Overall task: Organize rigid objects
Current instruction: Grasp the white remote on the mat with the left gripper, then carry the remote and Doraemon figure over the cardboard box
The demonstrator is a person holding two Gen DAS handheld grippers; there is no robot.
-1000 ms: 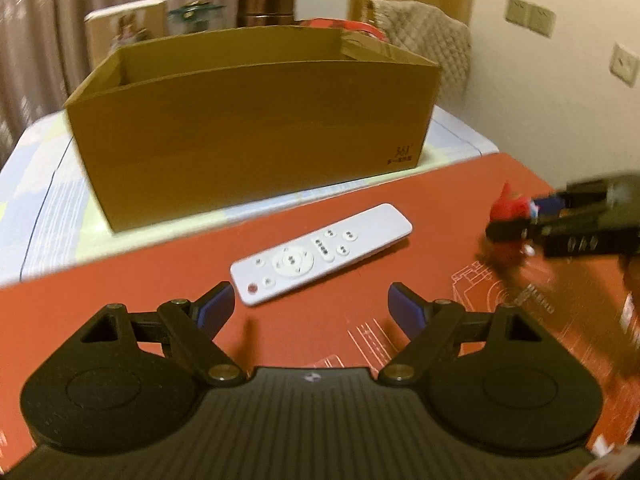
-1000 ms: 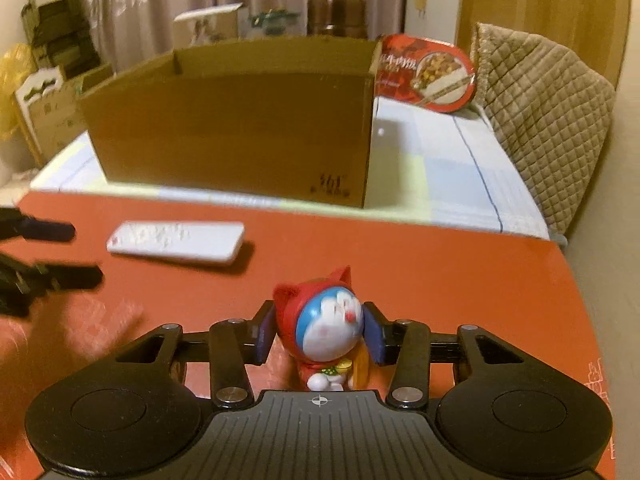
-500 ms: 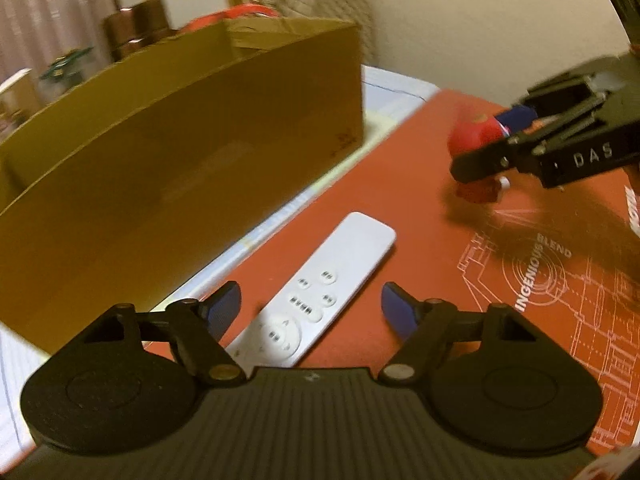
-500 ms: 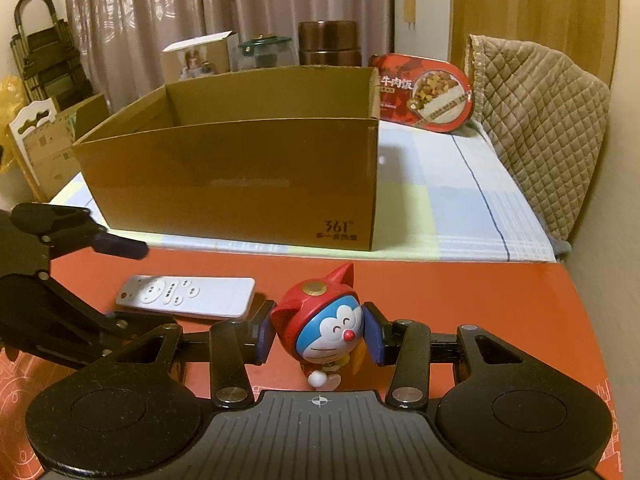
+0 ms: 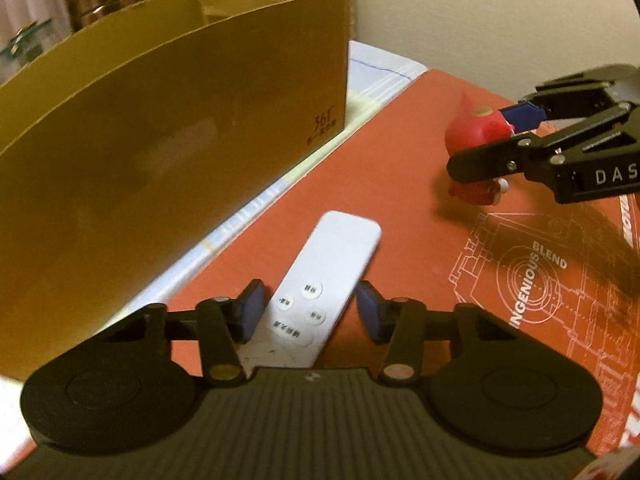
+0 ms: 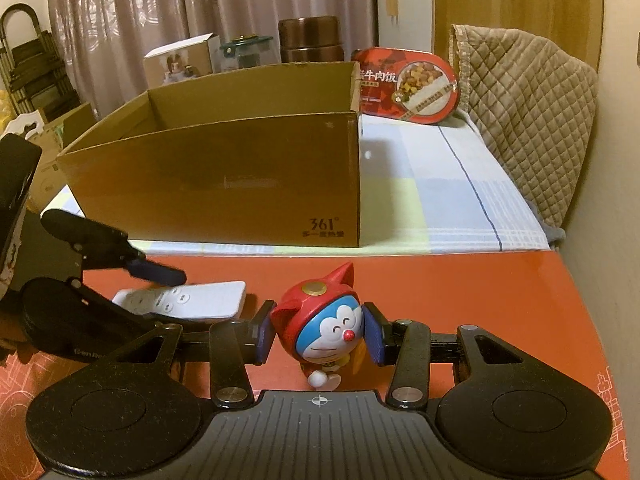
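Note:
A white remote (image 5: 336, 252) lies on the red mat (image 5: 420, 240). My left gripper (image 5: 309, 296) straddles its near end, jaws closing, with the blue pads against both long edges. The right wrist view shows the remote (image 6: 200, 300) with one of the left fingers (image 6: 156, 272) over it. My right gripper (image 6: 318, 332) is shut on a small blue-faced cat figure in a red hood (image 6: 324, 328), holding it by the head, tilted, just above the mat. In the left wrist view the figure (image 5: 476, 132) hangs at the right. An open cardboard box (image 6: 224, 184) stands behind.
The box (image 5: 160, 140) rests on a blue-checked cloth (image 6: 460, 200) past the mat's far edge. Behind it are a red food package (image 6: 408, 88), a brown canister (image 6: 310, 40) and a small white carton (image 6: 180, 58). A quilted chair back (image 6: 528, 120) rises at the right.
My left gripper has swung in over the remote, rolled, and its jaws have narrowed from wide apart to the remote's edges. The right gripper has lifted the figure off the mat.

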